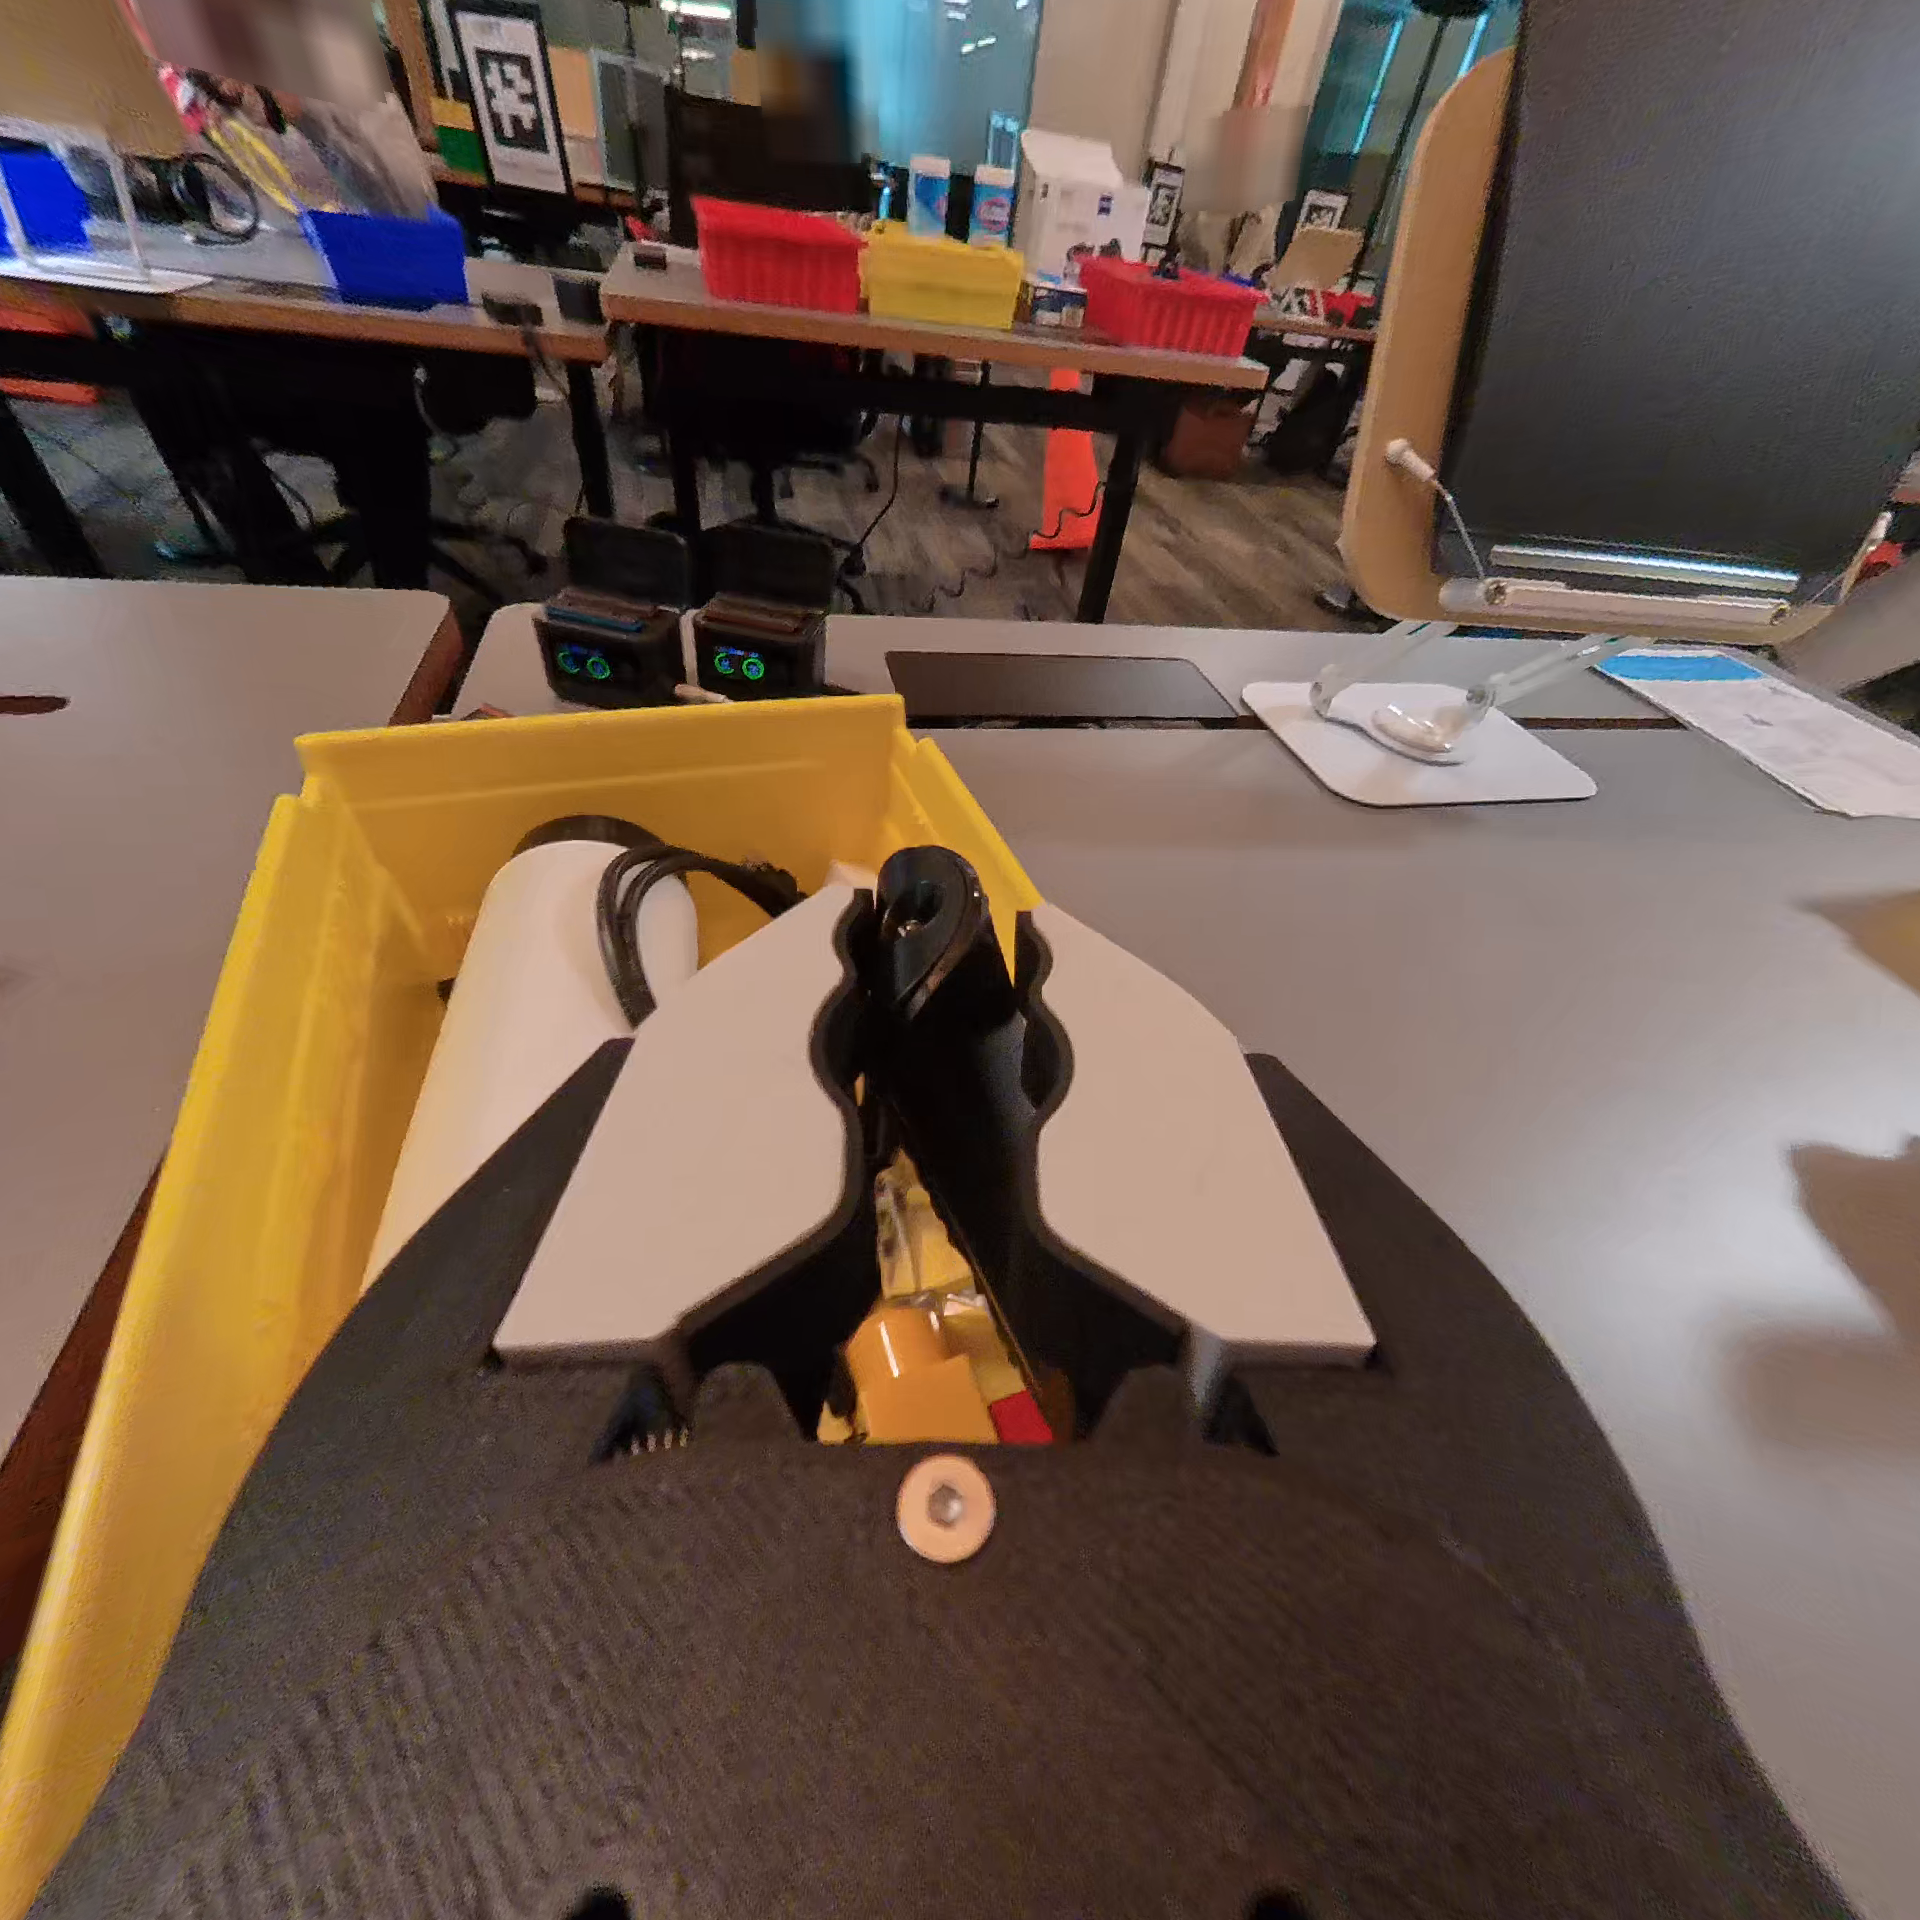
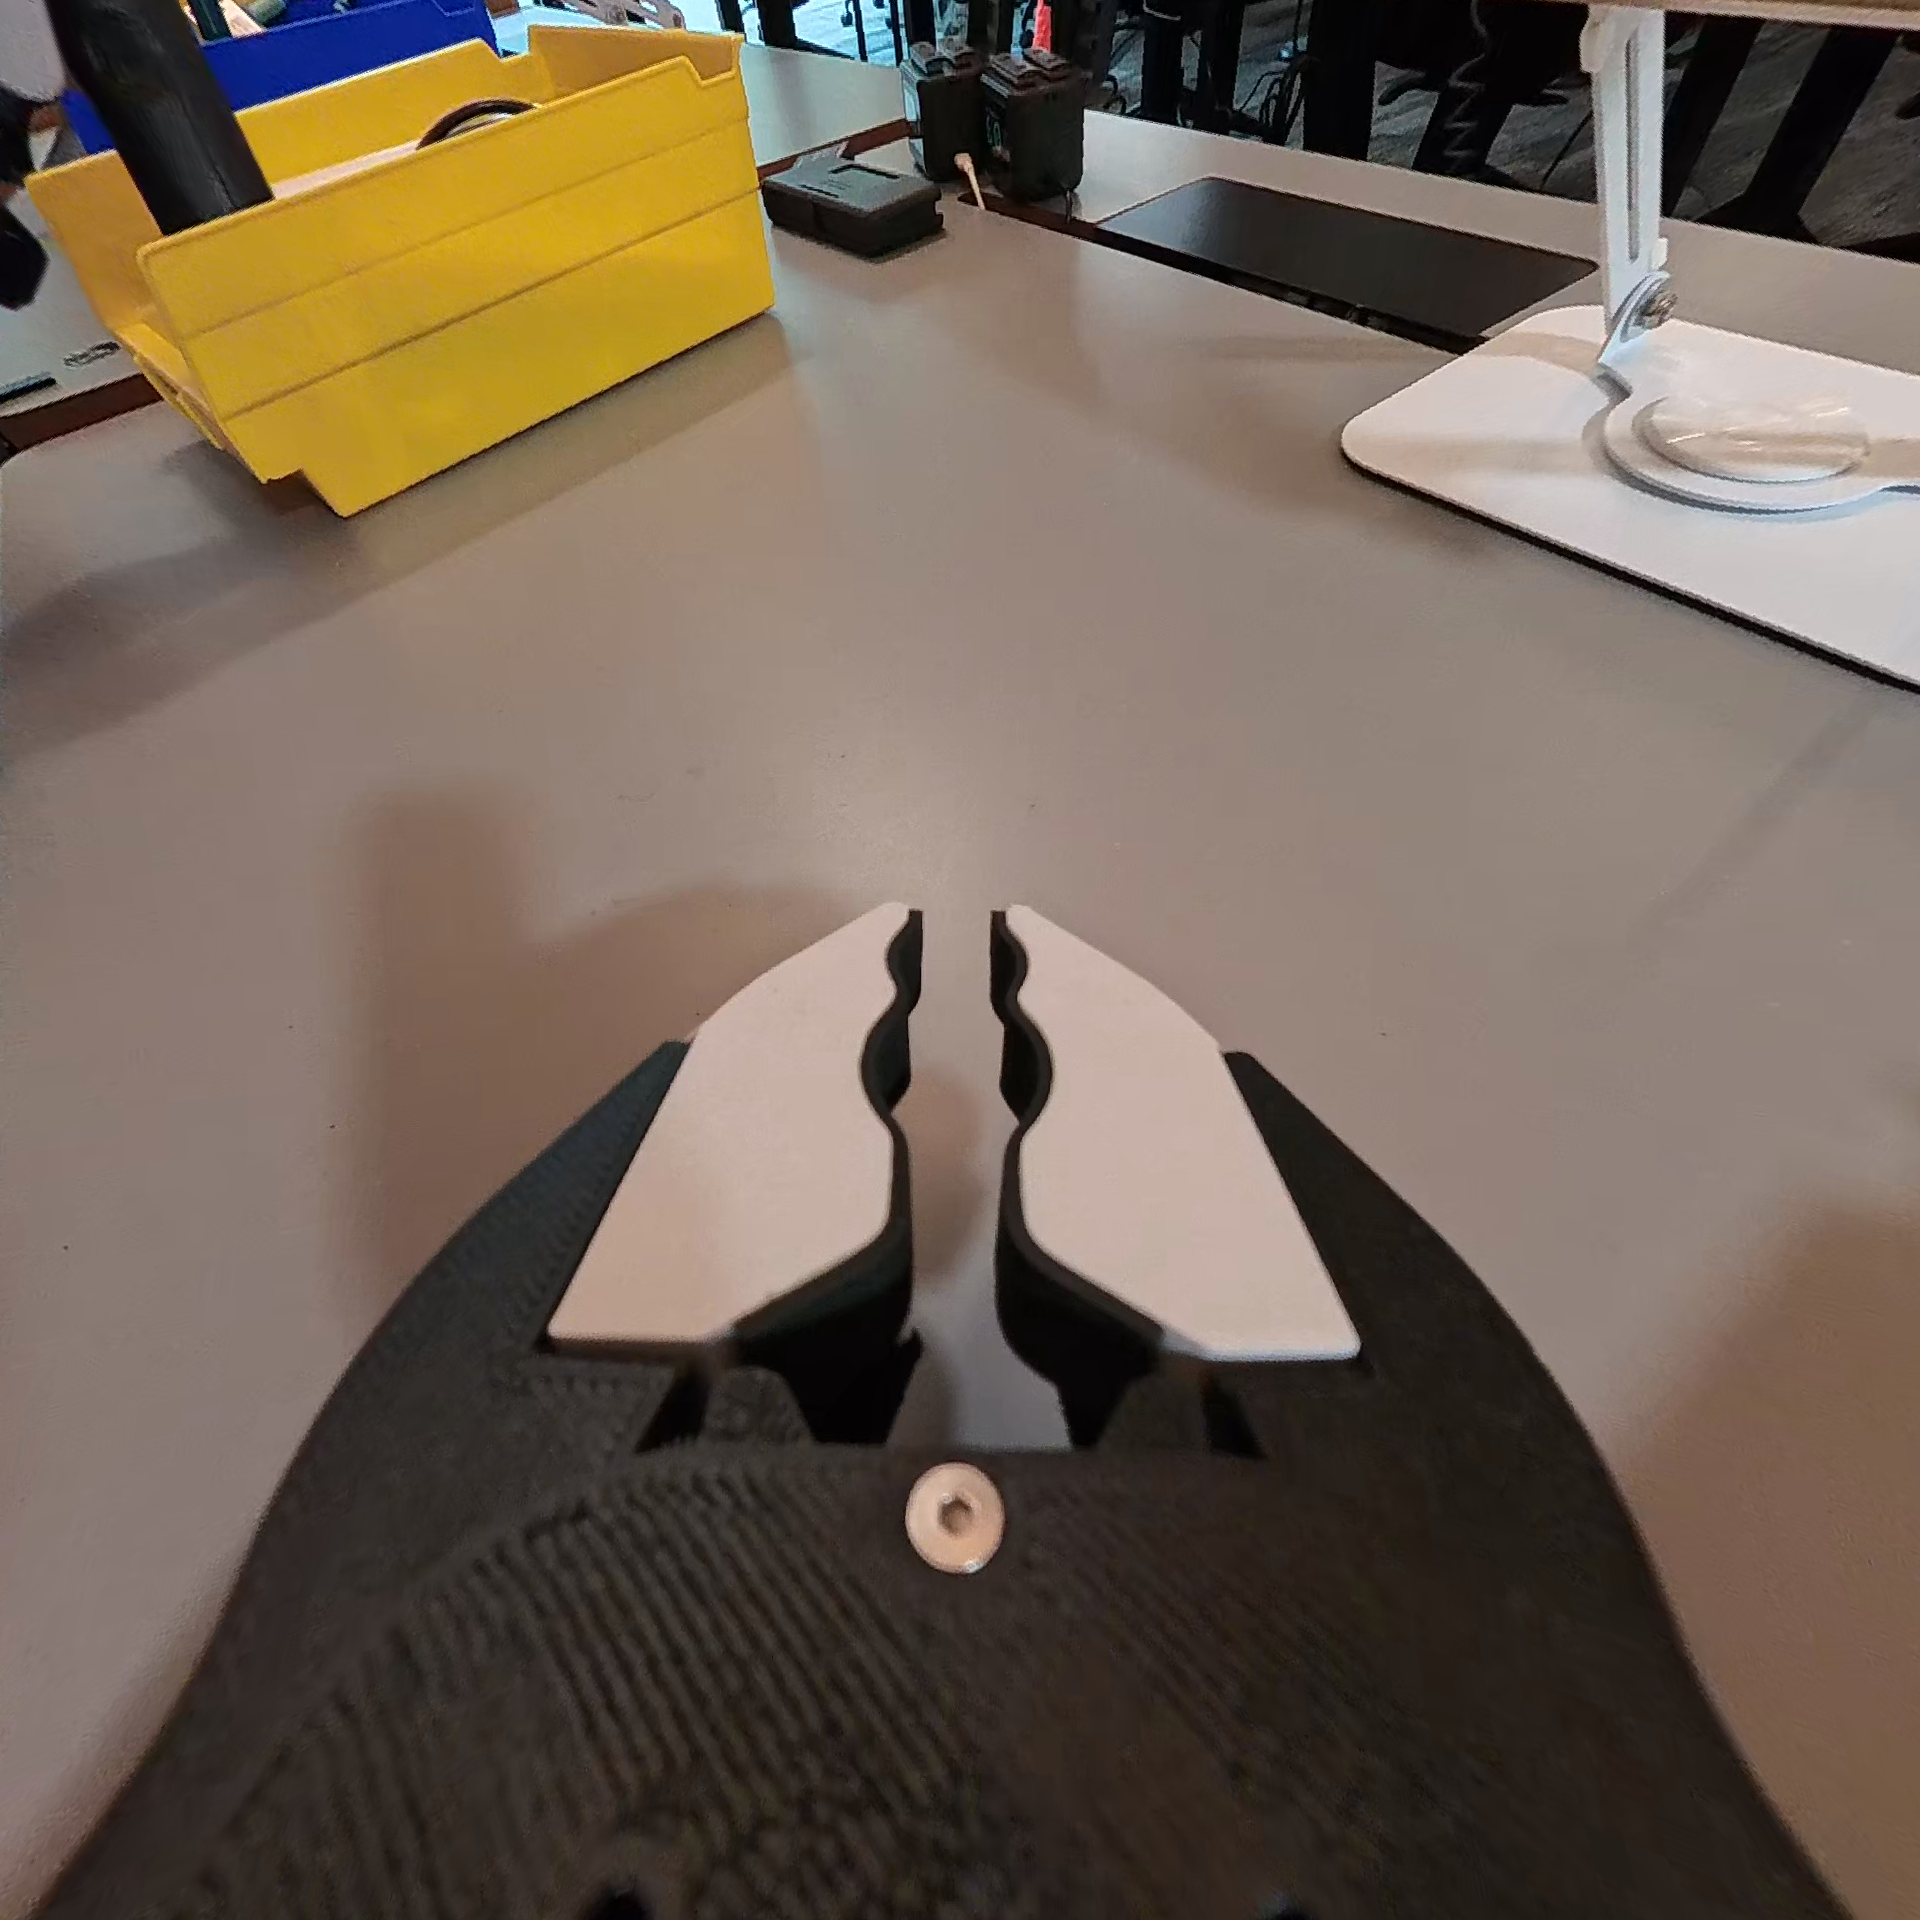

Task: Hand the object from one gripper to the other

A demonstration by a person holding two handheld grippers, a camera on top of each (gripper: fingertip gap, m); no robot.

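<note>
My left gripper (image 1: 940,914) is shut on a black handle-like object (image 1: 956,1049) with a rounded tip that carries a screw. It holds the object above the inside of a yellow bin (image 1: 582,758). The object runs along the gap between the fingers and sticks out past the tips. My right gripper (image 2: 951,920) is empty, its jaws a little apart, low over the grey table (image 2: 1039,644). The yellow bin is also in the right wrist view (image 2: 468,301), far left and well ahead of that gripper.
In the bin lie a white cylinder (image 1: 520,997), a black cable (image 1: 644,914) and small yellow and red pieces (image 1: 914,1382). A white monitor stand base (image 2: 1621,488), a black pad (image 2: 1340,249) and two black chargers (image 1: 675,644) stand at the back. A black shaft (image 2: 156,114) rises over the bin. The gap from one gripper's tips to the other's is roughly 50 centimetres.
</note>
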